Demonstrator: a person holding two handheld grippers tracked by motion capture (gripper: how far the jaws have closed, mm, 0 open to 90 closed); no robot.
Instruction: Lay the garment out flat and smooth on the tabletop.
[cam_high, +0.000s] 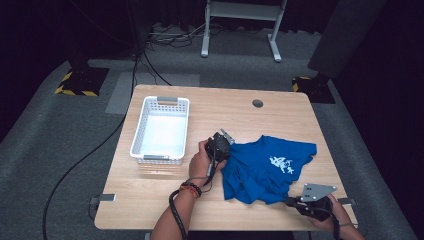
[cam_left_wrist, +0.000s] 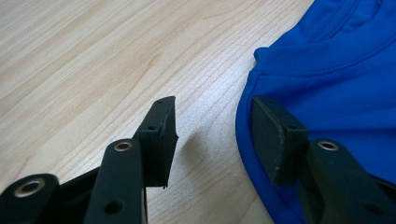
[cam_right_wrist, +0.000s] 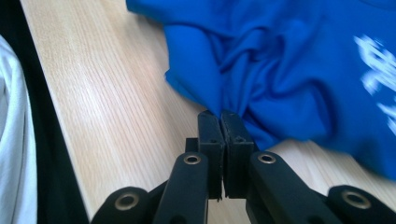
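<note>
Claw on your right (cam_right_wrist: 223, 122) is pinching the blue shirt (cam_high: 267, 167) hem, low right of the high view; your left claw (cam_left_wrist: 212, 135) is gaping around its edge. Keep closing squarely, lifting clear of the tabletop (cam_high: 165, 192) toward the white basket (cam_high: 137, 135).

The high view looks forward and down from above the person's side onto the whole wooden table (cam_high: 165, 200), with the floor beyond it. The left gripper view sits low and close over the tabletop, facing along its own jaws toward the edge of the blue T-shirt (cam_left_wrist: 336, 65). The right gripper view, equally near, looks from the table's near edge across the boards into the crumpled shirt. All three views share the shirt and the wood around it.
</note>
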